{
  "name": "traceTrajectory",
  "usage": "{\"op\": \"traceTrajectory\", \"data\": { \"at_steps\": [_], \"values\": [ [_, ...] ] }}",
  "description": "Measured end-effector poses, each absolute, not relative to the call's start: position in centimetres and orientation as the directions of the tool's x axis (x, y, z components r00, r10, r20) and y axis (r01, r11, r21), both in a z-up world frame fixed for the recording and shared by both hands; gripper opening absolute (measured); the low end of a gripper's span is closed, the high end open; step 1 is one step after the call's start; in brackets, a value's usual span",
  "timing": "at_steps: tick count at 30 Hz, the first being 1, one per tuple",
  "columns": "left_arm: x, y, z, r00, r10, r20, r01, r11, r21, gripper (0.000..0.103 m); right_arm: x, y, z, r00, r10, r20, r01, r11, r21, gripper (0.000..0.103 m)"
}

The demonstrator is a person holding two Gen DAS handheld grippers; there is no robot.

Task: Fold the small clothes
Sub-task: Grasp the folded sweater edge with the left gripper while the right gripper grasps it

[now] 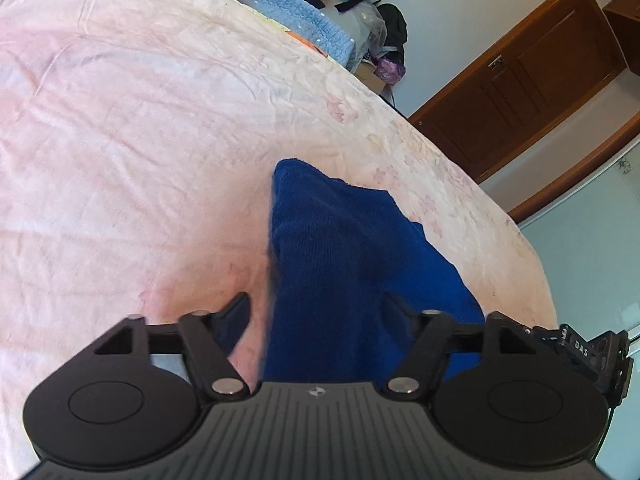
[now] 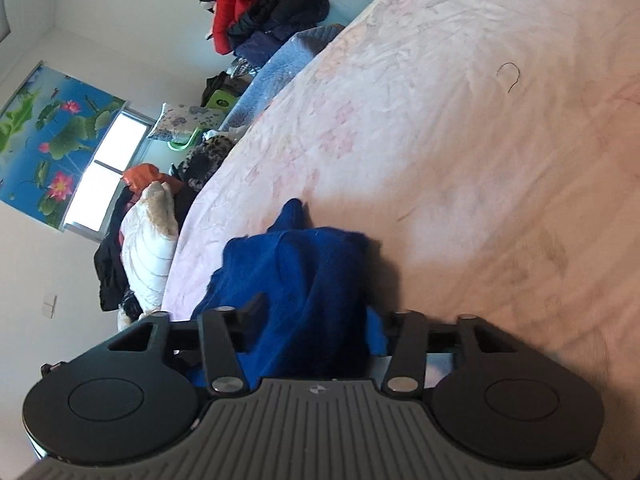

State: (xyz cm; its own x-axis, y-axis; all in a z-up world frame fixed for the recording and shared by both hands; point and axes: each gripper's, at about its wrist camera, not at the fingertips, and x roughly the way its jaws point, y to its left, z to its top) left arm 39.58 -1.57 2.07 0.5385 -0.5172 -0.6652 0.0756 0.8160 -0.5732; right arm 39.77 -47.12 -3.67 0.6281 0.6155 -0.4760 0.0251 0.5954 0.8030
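A small dark blue knit garment lies on the pink bedspread. In the left wrist view it runs back between the fingers of my left gripper, which stand wide apart. In the right wrist view the same blue garment is bunched and draped between the fingers of my right gripper, also wide apart. The fingertips of both grippers are hidden behind cloth or body, so any pinch on the cloth cannot be made out. The right gripper's body shows at the right edge of the left wrist view.
A pile of dark and red clothes and a blue blanket lie at the bed's far edge. A white plush toy sits by the window side. A brown wooden door stands beyond the bed edge.
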Motion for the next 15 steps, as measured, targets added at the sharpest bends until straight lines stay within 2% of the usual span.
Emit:
{"op": "traceTrajectory", "data": {
  "at_steps": [1, 3, 4, 5, 6, 7, 8, 10, 12, 13, 15],
  "values": [
    [38.7, -1.2, 2.1, 0.542, -0.52, -0.66, 0.077, 0.813, -0.578, 0.089, 38.7, -46.9, -3.1, 0.629, 0.621, -0.468, 0.001, 0.601, 0.799, 0.078],
    [37.0, -0.8, 1.5, 0.516, -0.561, -0.647, 0.087, 0.786, -0.612, 0.089, 37.0, -46.1, -2.9, 0.597, 0.654, -0.465, -0.031, 0.598, 0.801, 0.077],
    [36.3, -1.0, 1.1, 0.493, -0.587, -0.643, 0.098, 0.771, -0.629, 0.089, 36.4, -45.4, -3.1, 0.564, 0.681, -0.468, -0.044, 0.59, 0.806, 0.072],
    [35.5, -1.4, 1.0, 0.505, -0.585, -0.635, 0.126, 0.778, -0.616, 0.089, 35.8, -44.7, -3.3, 0.538, 0.698, -0.472, -0.057, 0.589, 0.806, 0.061],
    [35.0, -2.0, 1.1, 0.517, -0.564, -0.644, 0.152, 0.801, -0.579, 0.082, 35.3, -43.7, -3.5, 0.52, 0.699, -0.491, -0.071, 0.609, 0.79, 0.054],
    [34.8, -2.5, 1.3, 0.514, -0.543, -0.664, 0.164, 0.822, -0.546, 0.038, 34.8, -43.0, -3.6, 0.516, 0.691, -0.506, -0.092, 0.632, 0.77, 0.031],
    [35.0, -2.7, 1.3, 0.487, -0.549, -0.68, 0.159, 0.821, -0.549, 0.026, 34.5, -42.6, -3.7, 0.515, 0.692, -0.506, -0.105, 0.636, 0.764, 0.029],
    [35.3, -2.1, 1.4, 0.464, -0.57, -0.678, 0.126, 0.8, -0.587, 0.026, 34.2, -43.2, -3.4, 0.533, 0.692, -0.486, -0.095, 0.62, 0.779, 0.027],
    [35.6, -2.3, 0.8, 0.451, -0.547, -0.705, 0.135, 0.823, -0.552, 0.026, 34.0, -43.9, -3.8, 0.544, 0.679, -0.493, -0.068, 0.621, 0.781, 0.026],
    [35.4, -2.4, 0.5, 0.469, -0.551, -0.691, 0.152, 0.821, -0.551, 0.027, 34.0, -43.9, -4.5, 0.539, 0.677, -0.502, -0.056, 0.623, 0.78, 0.022],
    [35.2, -2.4, 0.6, 0.474, -0.549, -0.689, 0.143, 0.82, -0.555, 0.029, 33.7, -43.7, -4.6, 0.56, 0.671, -0.486, -0.058, 0.617, 0.785, 0.025]
  ]
}}
